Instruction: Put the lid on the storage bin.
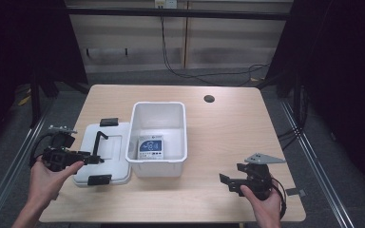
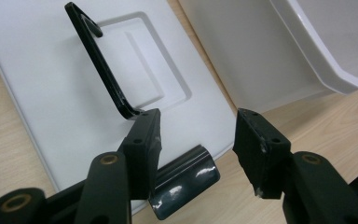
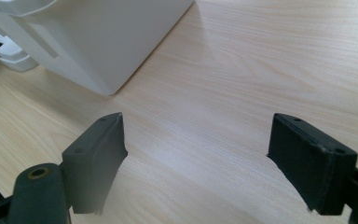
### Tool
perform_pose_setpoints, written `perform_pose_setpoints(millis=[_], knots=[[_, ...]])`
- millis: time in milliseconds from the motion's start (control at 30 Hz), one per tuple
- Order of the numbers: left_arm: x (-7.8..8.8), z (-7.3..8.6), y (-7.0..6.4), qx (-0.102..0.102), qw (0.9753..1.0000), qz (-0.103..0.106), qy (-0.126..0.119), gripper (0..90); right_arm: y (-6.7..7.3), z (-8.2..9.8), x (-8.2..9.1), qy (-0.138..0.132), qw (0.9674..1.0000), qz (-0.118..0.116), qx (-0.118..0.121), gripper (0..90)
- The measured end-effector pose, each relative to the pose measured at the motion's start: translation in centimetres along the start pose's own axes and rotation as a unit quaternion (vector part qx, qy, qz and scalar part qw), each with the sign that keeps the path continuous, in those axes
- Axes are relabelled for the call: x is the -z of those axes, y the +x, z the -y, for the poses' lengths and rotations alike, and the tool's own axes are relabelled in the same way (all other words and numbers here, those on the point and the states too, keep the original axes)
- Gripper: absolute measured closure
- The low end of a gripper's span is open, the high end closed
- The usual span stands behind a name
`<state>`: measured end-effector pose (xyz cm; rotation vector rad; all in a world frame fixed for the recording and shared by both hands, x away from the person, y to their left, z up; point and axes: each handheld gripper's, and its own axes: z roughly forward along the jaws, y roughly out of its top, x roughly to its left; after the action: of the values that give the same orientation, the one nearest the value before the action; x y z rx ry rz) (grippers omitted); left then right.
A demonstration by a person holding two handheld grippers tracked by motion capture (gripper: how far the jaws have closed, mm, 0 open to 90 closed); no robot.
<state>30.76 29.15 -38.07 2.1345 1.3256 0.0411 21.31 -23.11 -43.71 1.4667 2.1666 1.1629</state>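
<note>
On the counter sits your white bin, its lid lying just left; your left hand-held gripper hovers spread above the lid's handle; your right hand-held gripper gapes wide.

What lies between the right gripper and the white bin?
Only bare wooden table separates the right gripper from the white bin, seen in the right gripper view and the high view.

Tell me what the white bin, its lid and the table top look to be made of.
White bin: probably moulded plastic, smooth, slightly glossy, with rounded rim and corners. Lid: likely the same white plastic, matte, with a pressed-in recess; its black handle and latch look like glossy plastic. Table: light wood-grain surface, wood or laminate, can't tell which.
</note>
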Motion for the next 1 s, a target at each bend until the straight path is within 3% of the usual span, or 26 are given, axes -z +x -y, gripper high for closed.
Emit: perform_pose_setpoints(millis=[133, 200, 333, 467, 667, 700, 800, 867, 900, 1000], knots=[[-0.2, -0.5, 0.3, 0.004, 0.9999, -0.011, 0.011, 53.9, 0.3, 0.0, 0.0, -0.001, 1.0000, 0.000, 0.009, 17.7], [-0.5, -0.9, 0.4, -0.002, 0.9993, -0.034, 0.018, 54.5, 0.3, 0.0, 0.0, 0.000, 1.0000, 0.002, 0.008, 17.7], [-0.7, -1.2, 0.6, -0.002, 0.9988, -0.037, 0.033, 54.3, 0.2, 0.0, 0.1, -0.003, 1.0000, 0.002, 0.004, 17.7], [-0.9, -2.1, 1.1, 0.011, 0.9983, -0.038, 0.044, 54.0, 0.2, 0.0, -0.1, 0.004, 1.0000, 0.005, 0.006, 17.7], [-1.8, -3.5, 2.0, 0.030, 0.9969, -0.047, 0.055, 46.4, 0.7, 0.0, -0.4, 0.018, 0.9995, 0.010, 0.023, 17.7], [-2.1, -3.8, 2.3, 0.042, 0.9959, -0.052, 0.060, 46.3, 0.8, 0.0, -0.4, 0.019, 0.9995, 0.010, 0.023, 17.7], [-2.5, -4.0, 2.6, 0.047, 0.9951, -0.055, 0.067, 47.2, 0.7, 0.0, -0.4, 0.019, 0.9996, 0.007, 0.022, 17.7], [-2.8, -4.3, 2.7, 0.045, 0.9932, -0.067, 0.084, 50.9, 0.7, 0.0, -0.4, 0.020, 0.9996, 0.007, 0.019, 17.7], [-3.0, -4.6, 2.7, 0.055, 0.9918, -0.073, 0.089, 52.3, 0.7, 0.0, -0.4, 0.020, 0.9996, 0.007, 0.019, 17.7], [-3.3, -4.8, 2.9, 0.062, 0.9903, -0.071, 0.102, 53.1, 0.7, 0.0, -0.5, 0.022, 0.9996, 0.006, 0.019, 17.7]])
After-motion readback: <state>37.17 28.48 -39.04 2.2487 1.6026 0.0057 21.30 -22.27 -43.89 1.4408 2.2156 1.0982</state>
